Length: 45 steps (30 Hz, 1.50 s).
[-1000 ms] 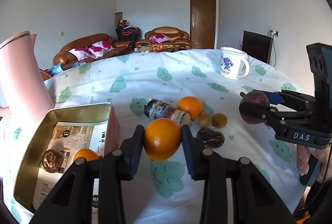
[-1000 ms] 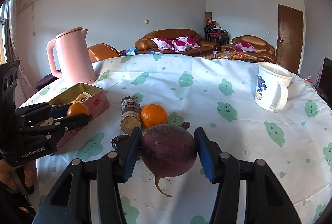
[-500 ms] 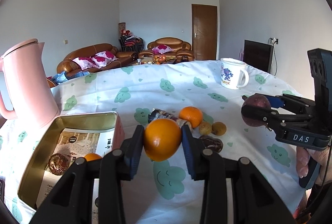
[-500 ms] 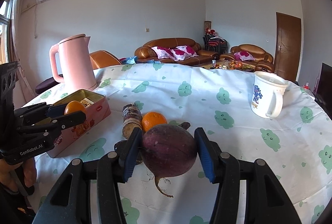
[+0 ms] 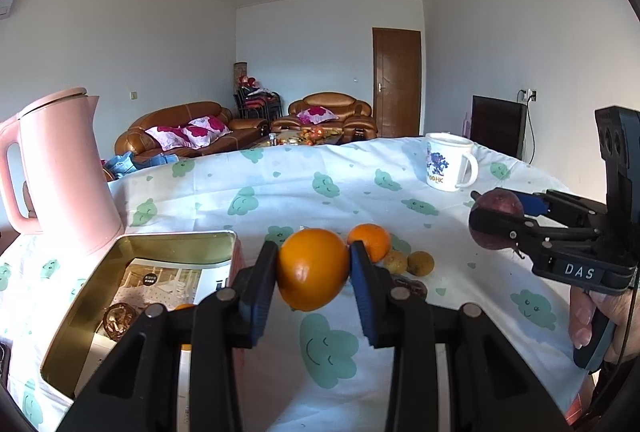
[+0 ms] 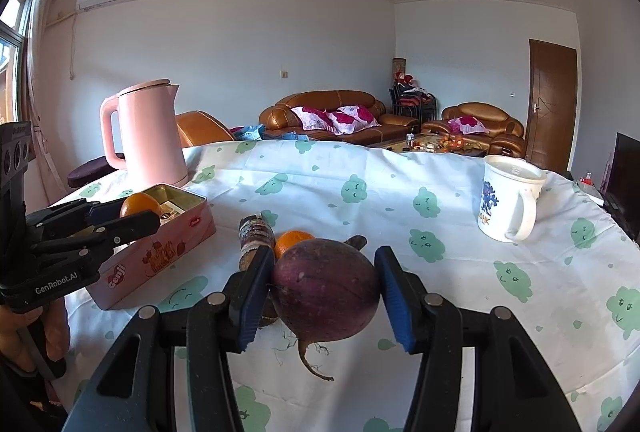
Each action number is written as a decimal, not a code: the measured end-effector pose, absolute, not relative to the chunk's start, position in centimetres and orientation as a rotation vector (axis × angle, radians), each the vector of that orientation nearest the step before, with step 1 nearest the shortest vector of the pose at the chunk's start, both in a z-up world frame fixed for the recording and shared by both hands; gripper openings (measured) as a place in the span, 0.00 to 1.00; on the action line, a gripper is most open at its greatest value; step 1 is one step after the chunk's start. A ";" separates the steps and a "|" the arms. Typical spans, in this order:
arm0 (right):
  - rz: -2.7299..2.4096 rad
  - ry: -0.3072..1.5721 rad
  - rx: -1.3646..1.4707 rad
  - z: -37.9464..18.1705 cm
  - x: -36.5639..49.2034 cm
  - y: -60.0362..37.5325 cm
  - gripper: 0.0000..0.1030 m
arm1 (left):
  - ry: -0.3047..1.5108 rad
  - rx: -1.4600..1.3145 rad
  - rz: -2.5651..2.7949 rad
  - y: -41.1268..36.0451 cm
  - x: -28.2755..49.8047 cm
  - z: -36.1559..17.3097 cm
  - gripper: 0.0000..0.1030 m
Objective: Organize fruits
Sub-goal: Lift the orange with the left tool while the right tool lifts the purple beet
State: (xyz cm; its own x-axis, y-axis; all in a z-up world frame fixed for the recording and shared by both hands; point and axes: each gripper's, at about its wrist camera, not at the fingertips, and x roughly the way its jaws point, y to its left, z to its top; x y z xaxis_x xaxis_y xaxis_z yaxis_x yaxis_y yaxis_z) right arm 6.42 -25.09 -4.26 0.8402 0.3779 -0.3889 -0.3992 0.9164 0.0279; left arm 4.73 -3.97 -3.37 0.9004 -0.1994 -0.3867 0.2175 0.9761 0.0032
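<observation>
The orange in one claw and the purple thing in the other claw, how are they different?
The held orange is bright orange and smooth; the purple vegetable is dark purple with a thin root hanging down. The held orange sits in the left claw, the purple vegetable in the right claw. The purple vegetable looks bigger, spreading its claw wider. Both are round and gripped above the table.

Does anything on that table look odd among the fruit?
Yes. The right hand-held gripper holds a purple root vegetable with a trailing root, not a fruit. A cut, banded stalk piece also lies beside the loose orange.
</observation>
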 end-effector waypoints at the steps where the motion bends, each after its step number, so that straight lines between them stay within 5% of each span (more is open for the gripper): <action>1: 0.410 0.394 -0.055 -4.2 6.3 -25.2 0.53 | 0.391 0.045 -0.216 -3.9 4.7 -3.3 0.37; 45: 0.382 0.224 -0.062 -3.2 3.2 -25.7 0.52 | 0.209 -0.008 -0.120 -2.3 1.4 -2.2 0.37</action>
